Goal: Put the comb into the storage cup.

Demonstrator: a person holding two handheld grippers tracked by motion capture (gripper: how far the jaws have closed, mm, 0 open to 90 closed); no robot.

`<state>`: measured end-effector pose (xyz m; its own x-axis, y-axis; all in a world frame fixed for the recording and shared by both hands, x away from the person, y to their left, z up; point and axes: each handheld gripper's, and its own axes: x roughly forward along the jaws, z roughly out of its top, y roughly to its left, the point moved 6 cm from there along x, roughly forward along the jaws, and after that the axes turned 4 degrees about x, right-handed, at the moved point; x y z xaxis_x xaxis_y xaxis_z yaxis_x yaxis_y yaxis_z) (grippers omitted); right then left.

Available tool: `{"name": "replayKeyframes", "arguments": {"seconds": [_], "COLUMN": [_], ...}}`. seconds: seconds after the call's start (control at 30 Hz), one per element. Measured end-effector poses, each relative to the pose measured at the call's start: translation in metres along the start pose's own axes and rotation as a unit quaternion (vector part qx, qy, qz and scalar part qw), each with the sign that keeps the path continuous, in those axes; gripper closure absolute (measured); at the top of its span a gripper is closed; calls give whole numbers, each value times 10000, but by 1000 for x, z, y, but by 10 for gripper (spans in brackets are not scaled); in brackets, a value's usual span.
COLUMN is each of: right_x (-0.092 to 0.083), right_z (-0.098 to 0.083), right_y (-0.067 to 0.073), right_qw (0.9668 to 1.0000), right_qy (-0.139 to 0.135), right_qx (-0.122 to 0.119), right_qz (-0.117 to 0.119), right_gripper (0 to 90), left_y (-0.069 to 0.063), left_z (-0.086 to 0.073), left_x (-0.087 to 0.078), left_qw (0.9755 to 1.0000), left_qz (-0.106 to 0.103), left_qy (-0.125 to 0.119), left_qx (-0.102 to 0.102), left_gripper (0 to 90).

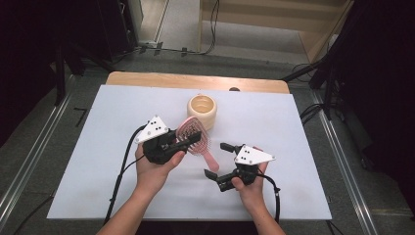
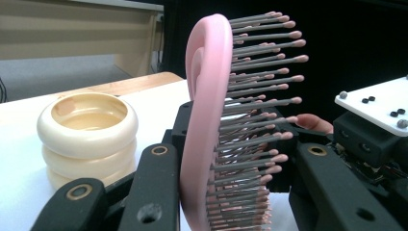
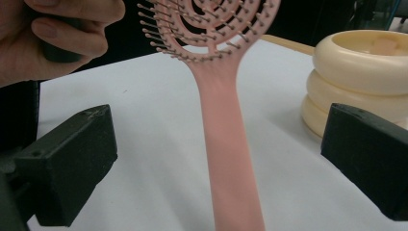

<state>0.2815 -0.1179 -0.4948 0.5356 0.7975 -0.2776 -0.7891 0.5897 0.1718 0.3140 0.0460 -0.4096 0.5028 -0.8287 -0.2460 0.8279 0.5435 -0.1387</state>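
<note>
Hairbrush (image 1: 192,138) clamped in left gripper (image 1: 182,141) (head up) — right gripper (image 1: 215,160) gaping.

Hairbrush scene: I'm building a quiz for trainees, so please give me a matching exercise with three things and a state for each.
Things:
1. pink hairbrush
2. cream holder
3. right hand-held gripper

States:
A. open, jaws either side of the handle
B. clamped by its head in the left hand-held gripper
C. standing free on the white table

Pairs: 1-B, 2-C, 3-A
</note>
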Motion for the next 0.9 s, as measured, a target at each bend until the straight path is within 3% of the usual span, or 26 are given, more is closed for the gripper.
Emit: {"name": "replayKeyframes", "arguments": {"seconds": [0.3, 0.9], "right_x": [-13, -44], "right_z": [-3, -15], "right_y": [-7, -29], "right_qw": [9999, 9987], "right_qy": [-91, -168], "right_qx": [-9, 153], "right_qz": [-73, -458], "right_gripper": [0, 0], "left_y": [8, 21], "left_z": [5, 14], "left_x": [-4, -12], "left_qw": [10000, 9998], "left_qz": [54, 157], "left_qy": [-75, -140], "left_qx": [-28, -29], "left_gripper": [652, 652]}}
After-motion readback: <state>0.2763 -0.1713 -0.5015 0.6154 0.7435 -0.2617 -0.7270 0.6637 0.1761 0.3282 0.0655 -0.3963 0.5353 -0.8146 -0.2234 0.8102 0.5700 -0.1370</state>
